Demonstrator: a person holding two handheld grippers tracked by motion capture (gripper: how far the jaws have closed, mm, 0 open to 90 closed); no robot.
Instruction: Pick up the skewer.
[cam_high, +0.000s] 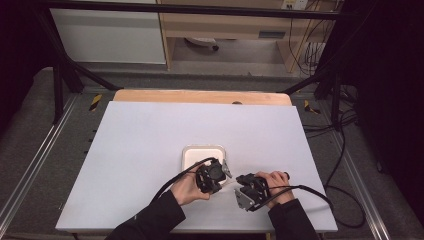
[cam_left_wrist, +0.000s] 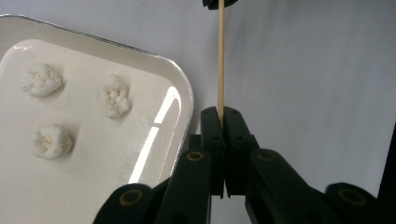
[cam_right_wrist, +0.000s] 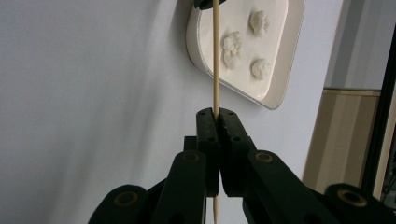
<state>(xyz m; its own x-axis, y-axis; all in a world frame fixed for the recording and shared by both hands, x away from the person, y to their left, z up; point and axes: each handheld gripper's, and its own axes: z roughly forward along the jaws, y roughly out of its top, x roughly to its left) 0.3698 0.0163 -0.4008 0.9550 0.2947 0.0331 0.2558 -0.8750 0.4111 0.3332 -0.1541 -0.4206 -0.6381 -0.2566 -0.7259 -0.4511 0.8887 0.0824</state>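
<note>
Hands come in from the near edge of the white table (cam_high: 150, 135), each with a black gripper, and the two tools meet nose to nose just near of the tray. The left gripper (cam_left_wrist: 220, 112) has its jaws pressed together on one end of a thin wooden skewer (cam_left_wrist: 221, 56); the stick runs straight away from it to the other tool's tips at the top of the left gripper view. The right gripper (cam_right_wrist: 216, 112) is likewise clamped flat on the skewer, which passes between its jaws and comes out behind them. The stick is thus held at both ends, above the table in the short gap between the two tools, just right of the tray's near right corner. Farther off lies the white tray (cam_high: 190, 151), shallow with rounded corners, carrying three small white lumps (cam_left_wrist: 114, 94) set well apart from one another. Beyond the table's far edge stands a wooden shelf unit (cam_high: 225, 25).
</note>
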